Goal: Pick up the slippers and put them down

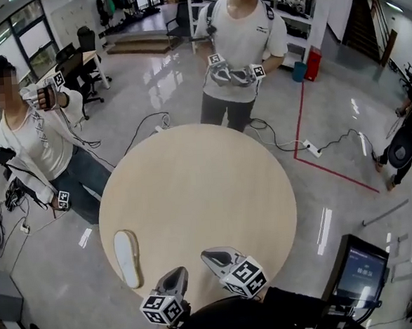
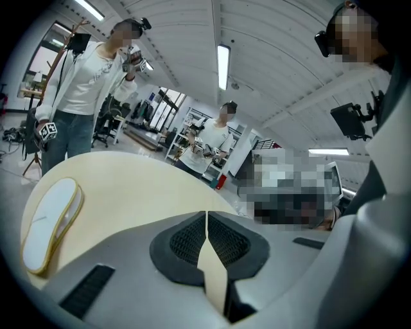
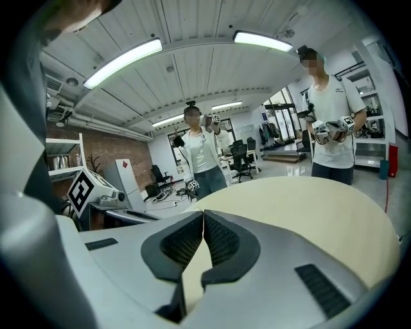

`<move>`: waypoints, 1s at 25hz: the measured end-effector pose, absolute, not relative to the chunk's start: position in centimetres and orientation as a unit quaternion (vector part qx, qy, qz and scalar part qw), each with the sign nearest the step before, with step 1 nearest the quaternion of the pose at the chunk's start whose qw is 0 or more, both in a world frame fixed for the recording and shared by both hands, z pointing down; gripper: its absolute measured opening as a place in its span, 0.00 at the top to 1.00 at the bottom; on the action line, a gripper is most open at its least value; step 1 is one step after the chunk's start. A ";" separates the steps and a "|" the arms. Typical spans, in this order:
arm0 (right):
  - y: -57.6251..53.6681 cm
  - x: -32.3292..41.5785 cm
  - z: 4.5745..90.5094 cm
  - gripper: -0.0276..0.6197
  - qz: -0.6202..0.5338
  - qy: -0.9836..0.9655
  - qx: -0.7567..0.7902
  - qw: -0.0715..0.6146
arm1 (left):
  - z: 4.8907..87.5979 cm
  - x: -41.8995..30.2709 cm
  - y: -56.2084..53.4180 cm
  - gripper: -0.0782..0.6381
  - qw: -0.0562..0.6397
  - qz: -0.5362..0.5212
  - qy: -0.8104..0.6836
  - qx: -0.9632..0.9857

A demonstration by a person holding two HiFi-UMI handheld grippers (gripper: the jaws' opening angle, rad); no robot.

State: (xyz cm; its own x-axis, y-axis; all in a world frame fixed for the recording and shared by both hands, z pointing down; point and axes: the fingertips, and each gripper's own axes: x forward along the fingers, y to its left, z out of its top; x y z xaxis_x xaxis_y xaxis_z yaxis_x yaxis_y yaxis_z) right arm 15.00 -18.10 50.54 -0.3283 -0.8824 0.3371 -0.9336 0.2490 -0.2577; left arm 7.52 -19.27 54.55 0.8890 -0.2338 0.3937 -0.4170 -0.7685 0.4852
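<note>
- Slipper, white and flat with a yellowish rim [image 1: 127, 258] [image 2: 48, 225], lies alone on the round beige wooden table [image 1: 193, 175], by its edge on your left side.
- Your left gripper [image 1: 177, 274] [image 2: 206, 222] hovers over the near table edge, just right of the slipper and clear of it, jaws pressed together on nothing.
- Your right gripper [image 1: 211, 256] [image 3: 203, 225] sits beside it, likewise closed and empty.
- Two standing people, one in a white T-shirt [image 1: 240, 45] across the table, one in a pale overshirt [image 1: 36, 147] at the left, hold grippers of their own.
</note>
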 end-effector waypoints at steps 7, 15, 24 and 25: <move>-17.8 14.0 50.4 0.93 0.210 -0.792 0.569 0.072 | 54.3 6.7 -19.0 0.86 0.295 0.151 -0.181 0.926; -17.9 13.3 50.7 0.93 0.217 -0.795 0.561 0.074 | 54.7 6.1 -19.0 0.86 0.298 0.154 -0.185 0.924; -16.6 14.2 52.0 0.93 0.221 -0.791 0.566 0.070 | 56.2 7.0 -18.0 0.86 0.294 0.165 -0.180 0.924; -16.9 13.7 51.8 0.93 0.222 -0.791 0.566 0.070 | 56.1 6.5 -18.2 0.86 0.295 0.166 -0.179 0.924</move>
